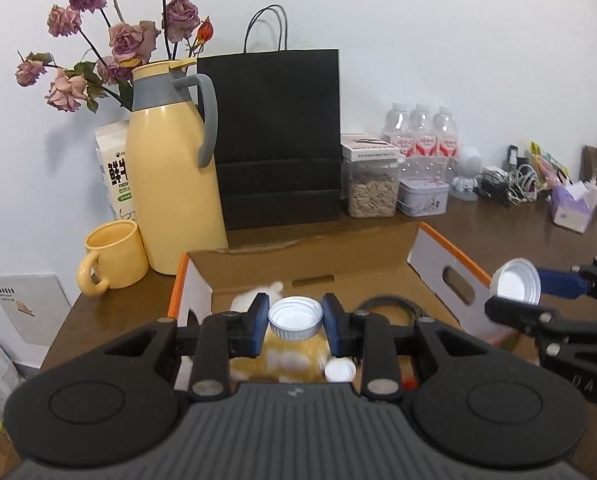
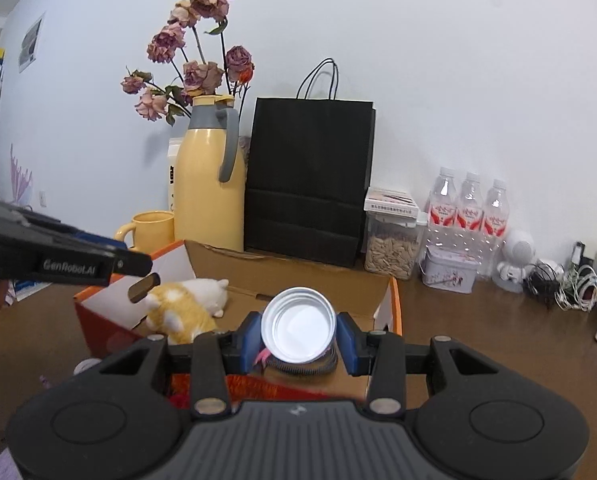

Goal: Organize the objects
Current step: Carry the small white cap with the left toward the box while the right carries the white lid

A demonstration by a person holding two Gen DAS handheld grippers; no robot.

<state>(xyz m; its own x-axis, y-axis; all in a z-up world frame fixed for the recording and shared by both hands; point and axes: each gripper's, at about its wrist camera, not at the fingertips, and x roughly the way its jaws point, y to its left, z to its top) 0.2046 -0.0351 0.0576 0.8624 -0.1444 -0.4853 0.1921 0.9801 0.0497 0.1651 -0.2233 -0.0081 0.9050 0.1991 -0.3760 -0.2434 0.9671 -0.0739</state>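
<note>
My left claw (image 1: 295,322) points slightly downward, its blue pads clamped tight on a small white cap (image 1: 295,317). My right claw (image 2: 298,335) sits just beside it, likewise tilted down, gripping a wider silver lid (image 2: 298,330).

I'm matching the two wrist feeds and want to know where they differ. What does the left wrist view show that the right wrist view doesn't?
Only the left wrist view shows the small ribbed white cap clamped in the left gripper, another white cap lying in the box, and the tissue pack.

Only the right wrist view shows the plush cat clearly, lying in the box.

Both show the cardboard box, the wider metal lid held by the right gripper, the yellow jug, the black bag and the water bottles.
</note>
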